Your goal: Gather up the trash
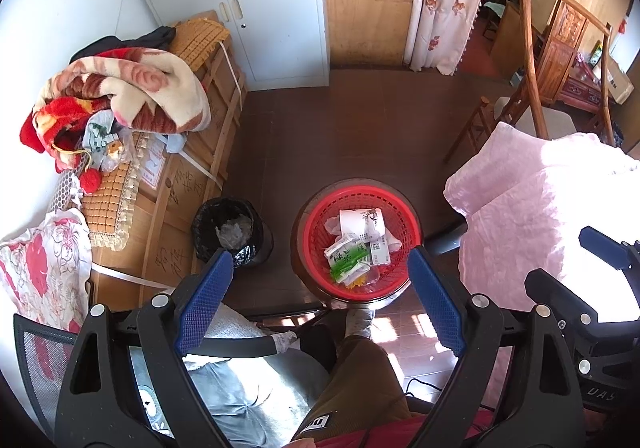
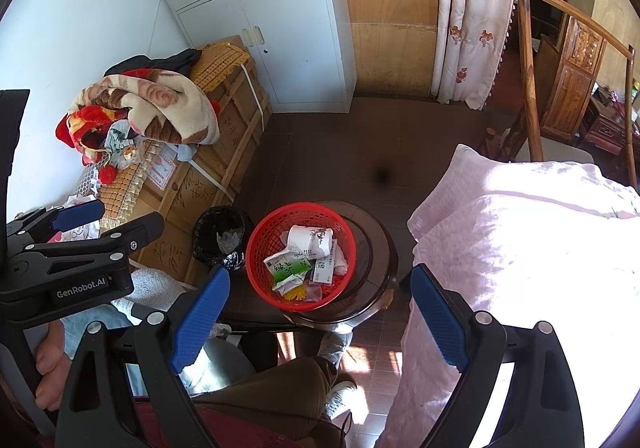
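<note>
Here, line by line, is what I have before me:

Left gripper point(image 1: 320, 272): my jaws stand wide apart with nothing between the blue pads point(image 1: 206, 298); it hangs above the floor and points steeply down toward the basket.

Right gripper point(image 2: 318, 290): likewise spread wide and empty; its blue pads point(image 2: 202, 318) frame the basket and the stool from above.

Red basket point(image 2: 260, 244): a round plastic mesh basket sitting on top of a dark round stool point(image 2: 372, 248); it is off to the stool's left side in the right wrist view.

Trash in the basket: a white paper cup point(image 2: 310, 238) lying on its side; a green-and-white tea packet point(image 2: 286, 268) just below it; a small white box point(image 2: 322, 272) with a printed code beside the packet; crumpled tissue point(image 2: 340, 262) at the right; something yellow at the bottom edge that I cannot make out.

Bin point(image 1: 228, 228): a small bin lined with a black bag, standing on the floor just left of the stool, apart from it; crumpled clear plastic lies inside.

Surroundings: wooden crates point(image 1: 192, 167) with a folded blanket point(image 1: 132, 87) against the wall on the left; a white cabinet point(image 1: 256, 7) behind; pink bedding point(image 2: 520, 248) on the right; my knee in brown trousers point(image 1: 360, 376) below the jaws.
</note>
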Tool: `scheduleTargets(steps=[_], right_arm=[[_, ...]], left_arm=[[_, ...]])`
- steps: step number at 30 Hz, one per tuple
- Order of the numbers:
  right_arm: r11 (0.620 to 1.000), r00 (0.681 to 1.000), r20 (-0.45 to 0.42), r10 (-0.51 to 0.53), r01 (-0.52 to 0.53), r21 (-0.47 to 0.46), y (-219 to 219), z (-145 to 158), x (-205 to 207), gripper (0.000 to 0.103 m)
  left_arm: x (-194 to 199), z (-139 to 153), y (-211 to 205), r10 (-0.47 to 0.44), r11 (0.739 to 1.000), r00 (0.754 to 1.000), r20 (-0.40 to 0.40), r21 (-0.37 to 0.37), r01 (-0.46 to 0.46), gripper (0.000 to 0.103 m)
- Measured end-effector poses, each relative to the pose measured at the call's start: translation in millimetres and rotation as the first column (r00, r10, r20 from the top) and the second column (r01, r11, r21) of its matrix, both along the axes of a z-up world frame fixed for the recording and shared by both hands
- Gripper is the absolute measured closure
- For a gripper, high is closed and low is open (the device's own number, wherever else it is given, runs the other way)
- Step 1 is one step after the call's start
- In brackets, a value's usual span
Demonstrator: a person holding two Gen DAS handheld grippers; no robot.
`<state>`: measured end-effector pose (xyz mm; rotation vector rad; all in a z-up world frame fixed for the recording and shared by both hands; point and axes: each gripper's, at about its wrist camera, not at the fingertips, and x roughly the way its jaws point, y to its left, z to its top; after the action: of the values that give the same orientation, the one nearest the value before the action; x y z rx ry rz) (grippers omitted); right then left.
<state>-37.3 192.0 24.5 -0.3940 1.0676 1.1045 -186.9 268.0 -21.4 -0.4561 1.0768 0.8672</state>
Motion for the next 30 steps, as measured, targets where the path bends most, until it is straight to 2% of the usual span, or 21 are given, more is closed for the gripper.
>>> scheduleTargets(steps=[9, 15, 30], right_arm=[[1.000, 1.000, -0.001, -0.002, 0.002, 0.000, 0.6, 0.5, -1.8, 0.013], [1.000, 1.000, 0.000, -0.002, 0.002, 0.000, 0.5, 0.8, -2.9, 0.013], [1.000, 1.000, 0.001, -0.001, 0.001, 0.001, -0.2, 1.2, -3.7, 0.013]], left_arm=[[-3.3, 0.7, 2.3, -0.007, 1.000, 1.000, 0.008, -0.011, 0.007, 0.017], [-1.3, 2.8, -1.0, -0.019, 1.000, 1.000, -0.001, 0.019, 0.019, 0.017], [0.4, 3.1, -0.7, -0.022, 1.000, 1.000, -0.002, 0.014, 0.022, 0.017]])
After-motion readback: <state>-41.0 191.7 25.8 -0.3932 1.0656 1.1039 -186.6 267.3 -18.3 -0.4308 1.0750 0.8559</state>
